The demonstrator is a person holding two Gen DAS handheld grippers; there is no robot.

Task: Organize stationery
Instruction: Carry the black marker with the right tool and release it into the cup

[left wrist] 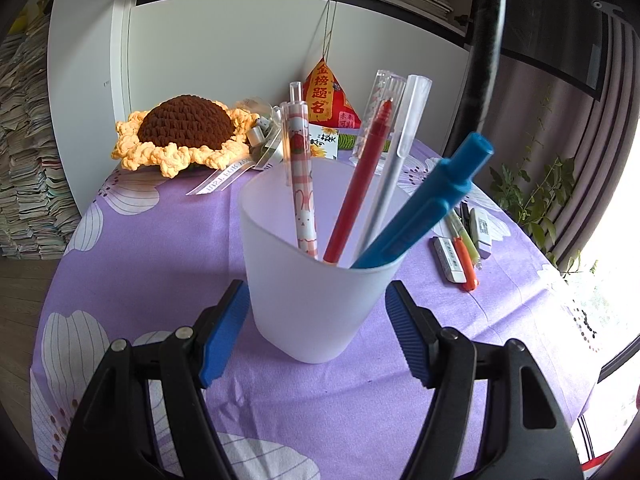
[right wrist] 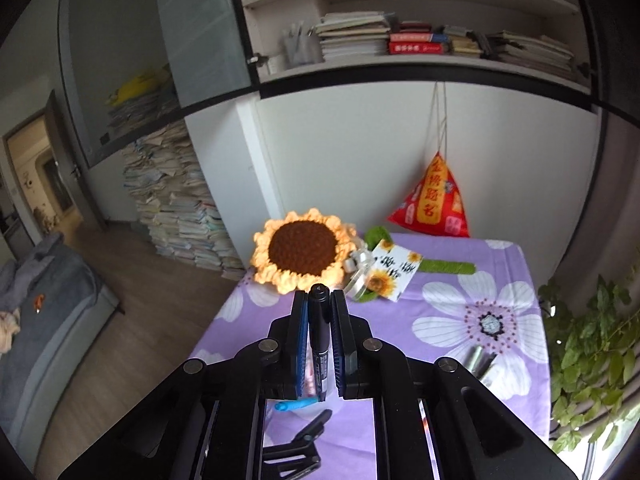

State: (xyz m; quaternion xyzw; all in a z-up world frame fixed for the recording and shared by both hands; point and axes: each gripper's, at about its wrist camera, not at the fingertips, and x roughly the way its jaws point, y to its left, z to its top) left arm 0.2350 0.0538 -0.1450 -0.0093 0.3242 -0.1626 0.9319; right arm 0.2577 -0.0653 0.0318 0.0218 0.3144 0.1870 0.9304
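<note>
Left tool (left wrist: 316, 316): I have it closed on the cup (left wrist: 316, 300), which stands on the worktop (left wrist: 160, 248).
Cup: four pens inside, one blue pen (left wrist: 424, 208).
Right tool (right wrist: 319, 320): I grip a black marker (right wrist: 320, 336), raised above the worktop.

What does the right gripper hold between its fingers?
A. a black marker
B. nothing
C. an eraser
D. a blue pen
A: in the right wrist view, the right gripper is shut on a black marker, whose dark barrel stands between the two pads.
</note>
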